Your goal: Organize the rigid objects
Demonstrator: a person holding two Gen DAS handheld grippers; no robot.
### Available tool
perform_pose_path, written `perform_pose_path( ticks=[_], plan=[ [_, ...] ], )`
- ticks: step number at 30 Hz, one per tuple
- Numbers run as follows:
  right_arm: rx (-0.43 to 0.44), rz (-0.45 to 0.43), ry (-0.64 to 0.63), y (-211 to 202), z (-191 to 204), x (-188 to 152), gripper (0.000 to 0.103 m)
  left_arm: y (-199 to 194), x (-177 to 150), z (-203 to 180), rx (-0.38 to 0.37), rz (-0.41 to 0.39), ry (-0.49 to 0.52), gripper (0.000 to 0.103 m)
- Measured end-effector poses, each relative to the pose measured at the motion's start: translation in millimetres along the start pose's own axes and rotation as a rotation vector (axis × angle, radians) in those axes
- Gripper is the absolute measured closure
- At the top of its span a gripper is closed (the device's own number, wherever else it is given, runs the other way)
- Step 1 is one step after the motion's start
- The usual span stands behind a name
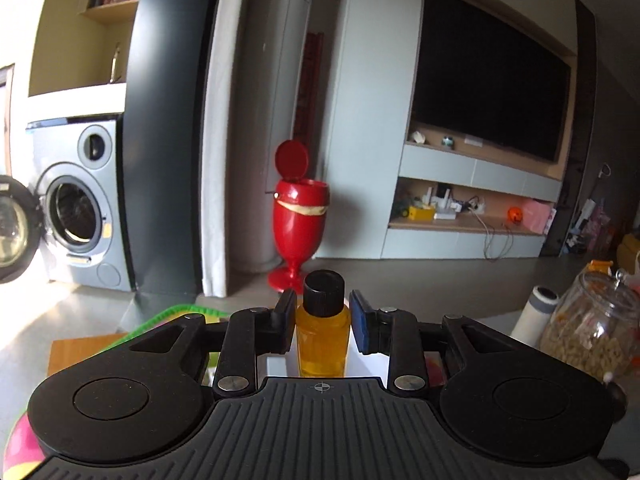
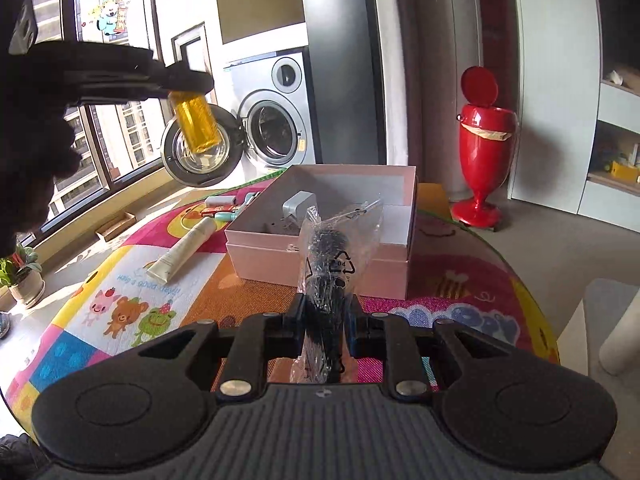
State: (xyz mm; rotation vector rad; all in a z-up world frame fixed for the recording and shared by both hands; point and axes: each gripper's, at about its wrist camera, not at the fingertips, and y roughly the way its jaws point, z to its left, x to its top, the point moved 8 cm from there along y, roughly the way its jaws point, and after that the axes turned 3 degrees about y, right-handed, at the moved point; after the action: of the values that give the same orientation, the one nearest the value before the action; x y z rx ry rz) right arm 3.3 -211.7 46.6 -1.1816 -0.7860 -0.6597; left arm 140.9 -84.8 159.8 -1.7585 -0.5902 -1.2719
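My left gripper [image 1: 322, 322] is shut on a small bottle of amber liquid with a black cap [image 1: 322, 336] and holds it up in the air. The same bottle [image 2: 197, 122] shows in the right wrist view at upper left, high above the table. My right gripper [image 2: 326, 320] is shut on a black object in a clear plastic bag [image 2: 334, 256], just in front of an open pink box [image 2: 320, 256]. The box stands on a colourful cartoon mat [image 2: 132, 280] and holds a grey charger [image 2: 299, 205].
A cream tube [image 2: 186, 250] and several small items [image 2: 228, 206] lie on the mat left of the box. A glass jar of food [image 1: 588, 328] and a white roll [image 1: 536, 314] stand to the right in the left wrist view. A red bin [image 2: 482, 148] and a washing machine [image 2: 272, 116] stand beyond.
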Motion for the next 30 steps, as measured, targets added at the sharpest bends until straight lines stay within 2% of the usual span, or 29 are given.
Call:
perform_pose_path(
  ticks=[2, 5, 9, 11, 16, 19, 20, 22, 23, 24, 27, 30],
  plan=[
    [0.003, 0.008, 0.008, 5.4, -0.5, 0.4, 0.084, 33.7, 13.3, 1.6, -0.054, 0.036, -0.077, 0.07],
    [-0.007, 0.008, 0.016, 7.3, -2.4, 0.1, 0.084, 53.2, 8.4, 9.3, -0.03, 0.038, -0.135, 0.07],
    [-0.027, 0.0, 0.027, 3.3, -9.6, 1.1, 0.084, 28.7, -29.0, 28.8, -0.005, 0.041, -0.146, 0.07],
    [-0.031, 0.003, 0.047, 4.9, -14.6, 8.6, 0.084, 3.9, -64.2, 44.7, 0.021, 0.066, -0.154, 0.07],
    [-0.003, -0.073, 0.095, 6.6, -20.8, 72.4, 0.084, -41.1, -149.4, 69.5, 0.117, 0.195, -0.098, 0.07],
    [0.003, -0.065, 0.126, 28.1, -23.5, 126.5, 0.084, -57.1, -176.0, 84.7, 0.162, 0.236, -0.119, 0.07],
    [-0.006, -0.058, 0.112, 38.8, -23.0, 140.0, 0.082, -60.2, -179.8, 92.1, 0.183, 0.239, -0.134, 0.07],
    [-0.073, -0.041, 0.063, 61.7, -21.4, 154.7, 0.06, -64.8, -183.0, 107.8, 0.235, 0.235, -0.157, 0.07],
    [-0.114, -0.037, 0.052, 69.2, -21.2, 154.9, 0.045, -66.9, -183.2, 114.4, 0.255, 0.229, -0.165, 0.07],
    [-0.132, -0.031, 0.047, 74.6, -19.4, 151.6, 0.043, -70.6, -183.9, 122.3, 0.274, 0.22, -0.177, 0.07],
    [-0.067, 0.036, 0.021, 87.7, -2.9, 123.7, 0.043, -69.0, -182.9, 140.2, 0.299, 0.208, -0.225, 0.07],
    [-0.075, 0.081, -0.031, 96.7, 12.4, 100.8, 0.043, -57.0, -181.0, 152.8, 0.321, 0.202, -0.258, 0.07]
  ],
)
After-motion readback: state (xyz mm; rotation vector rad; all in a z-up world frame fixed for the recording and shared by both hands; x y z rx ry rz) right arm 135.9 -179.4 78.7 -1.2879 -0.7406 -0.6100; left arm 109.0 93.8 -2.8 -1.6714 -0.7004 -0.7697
